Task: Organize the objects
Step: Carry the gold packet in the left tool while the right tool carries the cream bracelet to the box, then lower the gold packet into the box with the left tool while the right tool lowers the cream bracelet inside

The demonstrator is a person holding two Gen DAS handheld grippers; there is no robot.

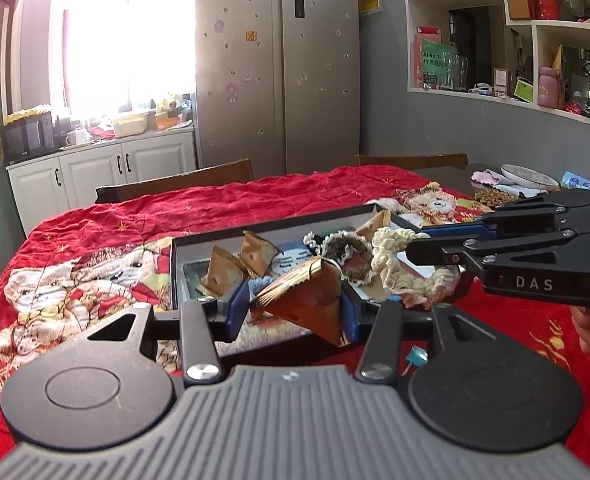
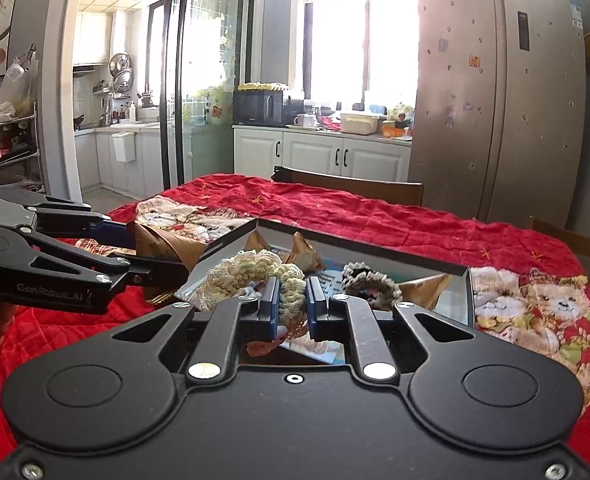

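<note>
My left gripper [image 1: 295, 304] is shut on a brown pyramid-shaped snack packet [image 1: 307, 300], lifted over the near edge of a shallow dark box [image 1: 271, 226]. The same packet [image 2: 163, 246] shows at the left of the right wrist view, clamped in the left gripper [image 2: 155, 256]. My right gripper [image 2: 293, 300] is shut on a cream crocheted scrunchie [image 2: 255, 266], raised above the box [image 2: 359, 242]. In the left wrist view that scrunchie [image 1: 391, 256] hangs from the right gripper [image 1: 415, 242]. More brown packets [image 1: 255, 252] and a dark-and-cream scrunchie [image 1: 345, 250] lie in the box.
The box sits on a red quilted cloth [image 1: 215, 208] with teddy-bear prints. A small teal item [image 1: 417, 356] lies on the cloth by the box. Wooden chair backs [image 1: 183, 182] stand at the far side. A bowl [image 1: 529, 176] and clutter fill the far right corner.
</note>
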